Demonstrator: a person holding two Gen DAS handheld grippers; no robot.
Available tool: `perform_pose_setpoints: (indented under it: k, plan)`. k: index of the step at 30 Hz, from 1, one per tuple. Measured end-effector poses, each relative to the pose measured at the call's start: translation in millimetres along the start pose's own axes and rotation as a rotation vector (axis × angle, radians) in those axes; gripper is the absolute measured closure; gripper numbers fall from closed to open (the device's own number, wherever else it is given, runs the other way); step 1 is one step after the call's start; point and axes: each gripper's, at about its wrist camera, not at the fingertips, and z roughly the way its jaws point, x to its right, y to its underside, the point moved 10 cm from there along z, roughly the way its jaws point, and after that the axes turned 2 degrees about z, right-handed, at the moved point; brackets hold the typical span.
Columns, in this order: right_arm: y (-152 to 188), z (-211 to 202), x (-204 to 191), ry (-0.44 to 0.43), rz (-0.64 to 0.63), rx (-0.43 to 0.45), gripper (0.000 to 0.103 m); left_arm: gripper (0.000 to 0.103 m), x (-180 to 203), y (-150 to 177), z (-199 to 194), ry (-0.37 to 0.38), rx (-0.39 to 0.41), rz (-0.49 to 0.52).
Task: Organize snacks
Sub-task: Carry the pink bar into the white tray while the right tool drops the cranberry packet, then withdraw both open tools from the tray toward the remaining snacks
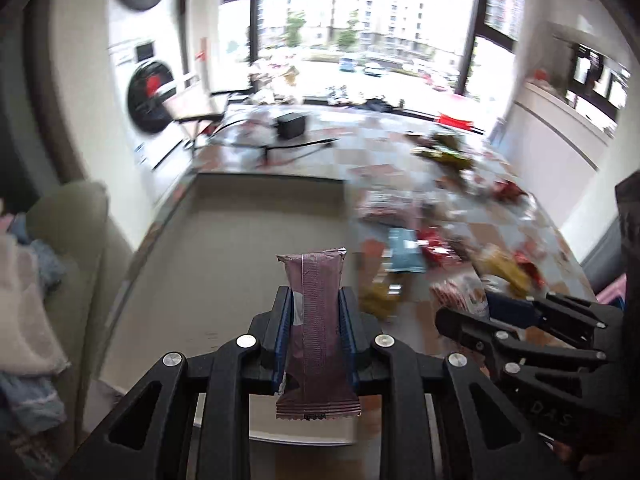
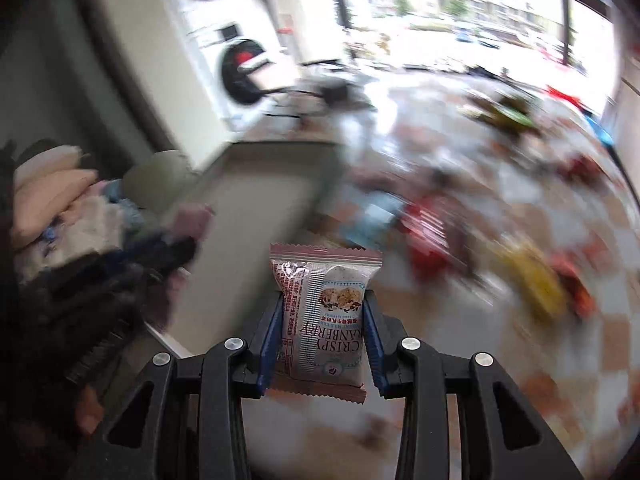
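Left gripper (image 1: 316,300) clamped on a maroon snack bar (image 1: 316,320), back seam facing camera, crimped ends, standing upright between the blue pads. Right gripper (image 2: 324,308) closed on a pinkish-white cranberry crisp packet (image 2: 324,320), cookie picture on front, zigzag edges. Both are held above a grey tray (image 1: 248,240). Loose snacks (image 1: 460,240) are scattered on the checkered table (image 1: 380,132) beside it, blurred.

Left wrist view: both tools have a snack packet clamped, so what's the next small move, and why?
Probably carry the left tool with its maroon foil snack bar over the bare beige tray on the left and lower it there. The right tool holds a pink-edged cranberry crisp packet too, and the loose wrappers crowd the checkered table on the right.
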Motion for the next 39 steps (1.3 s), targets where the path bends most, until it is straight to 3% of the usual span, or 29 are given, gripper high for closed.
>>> perform_pose_setpoints:
  k: [3,6,8,10,11,14,17,20,24,27,29,33,35,39]
  plan:
    - [-28.7,27.3,-46.1,-0.083,-0.032,-0.007,0.064,0.078,-40.4,-1.1,8.6,-0.051,-0.023,-0.073]
    - [-43.7,53.0,-72.4,-0.093,-0.049,-0.020,0.064,0.078,-67.0,6.8,23.0,-0.091,-0.071,-0.107]
    - [-45.8,64.5,-79.6,-0.111,-0.029,-0.025,0.054,0.077,-74.3,18.7,34.3,-0.099,-0.119,-0.115]
    - [-42.5,63.8,-79.7,-0.093,-0.026,-0.017,0.020,0.069,-75.1,28.6,40.3,-0.103,-0.128,-0.113]
    - [-42.4,58.2,-75.9,-0.076,-0.026,0.016,0.016,0.059,-73.4,32.1,40.6,-0.097,-0.122,-0.109]
    - [-39.2,32.0,-55.8,0.001,-0.045,0.109,0.015,0.033,-61.3,34.4,35.8,-0.097,-0.061,-0.090]
    - [-15.1,7.6,-12.0,0.102,-0.019,0.132,0.015,0.025,-39.3,26.0,12.1,-0.040,0.031,-0.099]
    - [14.4,-13.4,47.4,0.215,0.053,0.134,0.015,0.023,-0.5,20.8,-6.2,0.079,0.111,-0.093]
    - [53.3,-45.0,135.2,0.349,0.204,0.141,0.015,0.022,91.3,34.3,-6.2,0.208,0.037,0.086]
    - [72.2,-50.4,174.8,0.400,0.255,0.108,0.015,0.022,147.2,56.5,16.1,0.216,-0.088,0.248]
    - [82.0,-47.2,189.3,0.438,0.245,0.075,0.015,0.022,170.9,68.1,35.7,0.215,-0.139,0.303]
    - [98.9,-33.4,186.5,0.446,0.204,0.019,0.015,0.022,176.8,78.5,65.4,0.164,-0.173,0.331]
    - [103.5,-31.6,188.7,0.473,0.182,0.022,0.009,0.022,169.4,84.5,74.4,0.147,-0.186,0.313]
    - [103.4,-30.4,192.3,0.483,0.210,0.040,0.001,0.001,150.6,86.2,85.1,0.121,-0.174,0.244]
